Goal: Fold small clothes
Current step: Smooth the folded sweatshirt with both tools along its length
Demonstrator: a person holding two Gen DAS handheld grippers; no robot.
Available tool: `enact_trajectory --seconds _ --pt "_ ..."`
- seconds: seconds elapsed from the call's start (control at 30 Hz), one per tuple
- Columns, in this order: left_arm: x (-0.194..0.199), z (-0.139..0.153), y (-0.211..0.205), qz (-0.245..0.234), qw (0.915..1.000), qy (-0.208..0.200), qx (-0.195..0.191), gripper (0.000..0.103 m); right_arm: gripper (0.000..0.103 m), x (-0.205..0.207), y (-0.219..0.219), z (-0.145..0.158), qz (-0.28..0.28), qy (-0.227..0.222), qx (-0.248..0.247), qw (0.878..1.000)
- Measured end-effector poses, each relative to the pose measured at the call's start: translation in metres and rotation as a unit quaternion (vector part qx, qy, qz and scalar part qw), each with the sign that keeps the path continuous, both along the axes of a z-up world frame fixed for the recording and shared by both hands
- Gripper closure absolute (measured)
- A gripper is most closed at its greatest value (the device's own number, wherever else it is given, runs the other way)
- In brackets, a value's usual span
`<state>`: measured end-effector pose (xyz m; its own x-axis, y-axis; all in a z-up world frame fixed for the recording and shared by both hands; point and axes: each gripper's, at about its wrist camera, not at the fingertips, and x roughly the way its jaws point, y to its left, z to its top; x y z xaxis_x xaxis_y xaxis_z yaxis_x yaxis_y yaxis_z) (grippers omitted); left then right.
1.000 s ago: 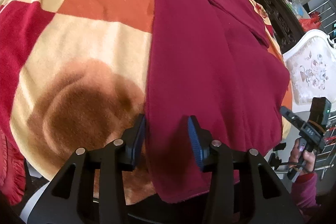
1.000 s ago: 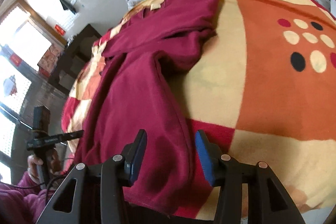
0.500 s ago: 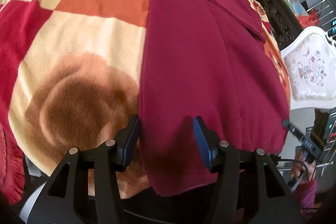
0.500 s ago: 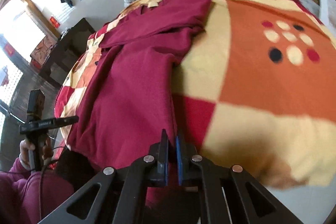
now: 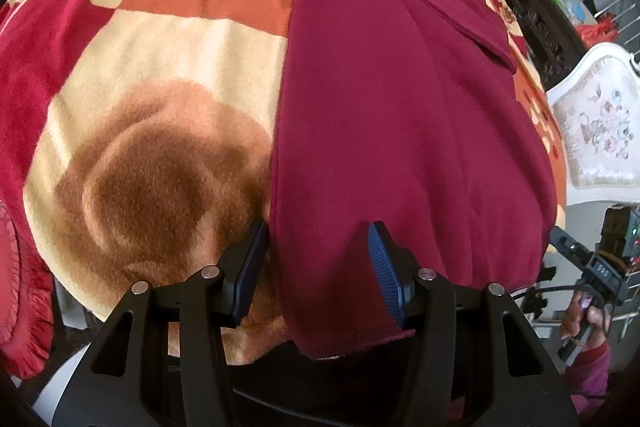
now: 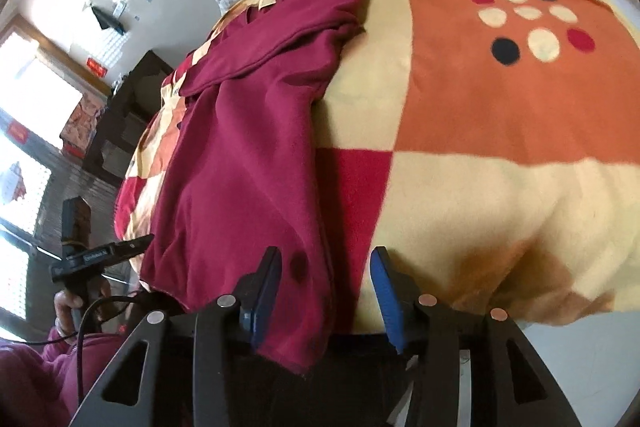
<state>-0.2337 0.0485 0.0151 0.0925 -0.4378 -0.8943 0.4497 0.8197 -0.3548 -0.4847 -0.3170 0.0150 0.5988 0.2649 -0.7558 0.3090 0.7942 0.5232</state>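
We find both grippers, left gripper (image 5: 316, 267) and right gripper (image 6: 326, 295), fingers apart, straddling the maroon garment's (image 5: 400, 127) hem corners at the bed's near edge; next they must clamp.

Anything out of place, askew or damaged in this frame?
Mostly tidy. The maroon garment lies flat on the blanket, but its hem overhangs the bed edge. A small dark spot marks the hem corner; stain or hole, unclear.

One maroon garment (image 5: 400, 131), one patterned blanket (image 5: 168, 107), two grippers (image 5: 316, 263)
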Motion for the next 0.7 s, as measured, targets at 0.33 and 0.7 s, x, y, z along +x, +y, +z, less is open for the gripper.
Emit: enact_trajectory --seconds 0.33,0.7 --pt "-0.004 -0.001 -0.005 -0.006 0.9998 -0.004 0.016 0.051 0.059 -0.002 0.002 -0.009 -0.001 0.011 0.021 1.000" --pt "-0.008 -0.005 0.003 0.000 0.9998 0.018 0.007 0.051 0.058 -0.001 0.006 -0.018 0.006 0.019 0.037 0.999"
